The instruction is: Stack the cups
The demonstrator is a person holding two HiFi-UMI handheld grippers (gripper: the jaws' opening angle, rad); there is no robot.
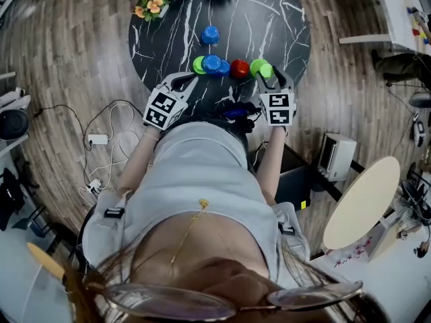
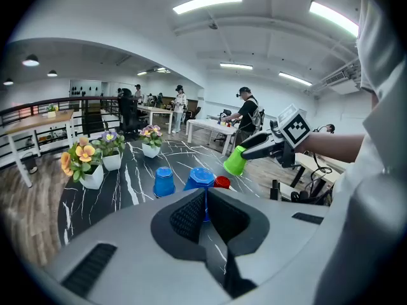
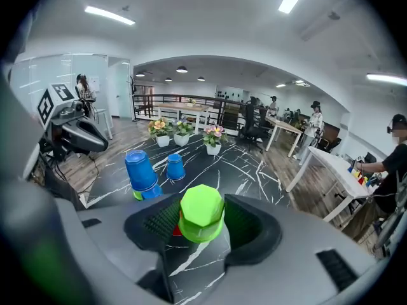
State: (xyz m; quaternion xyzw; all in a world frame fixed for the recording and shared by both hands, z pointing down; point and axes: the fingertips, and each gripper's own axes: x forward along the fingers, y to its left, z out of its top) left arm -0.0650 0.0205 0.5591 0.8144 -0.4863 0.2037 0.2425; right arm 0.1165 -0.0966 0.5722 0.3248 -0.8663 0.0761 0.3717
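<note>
The right claw (image 3: 203,221) is clamped on an upturned lime-green plastic cup (image 3: 201,210), held tilted clear of the black marble-veined round surface (image 1: 269,19), probably to carry it onto the stack of blue plastic cups on a green one (image 3: 141,173). The left claw (image 2: 205,199), closed on nothing, sits just beside that stack. A red plastic cup (image 1: 239,68) is nearly hidden behind the held cup in the right gripper view, and how many cups the stack holds is hard to tell.
</note>
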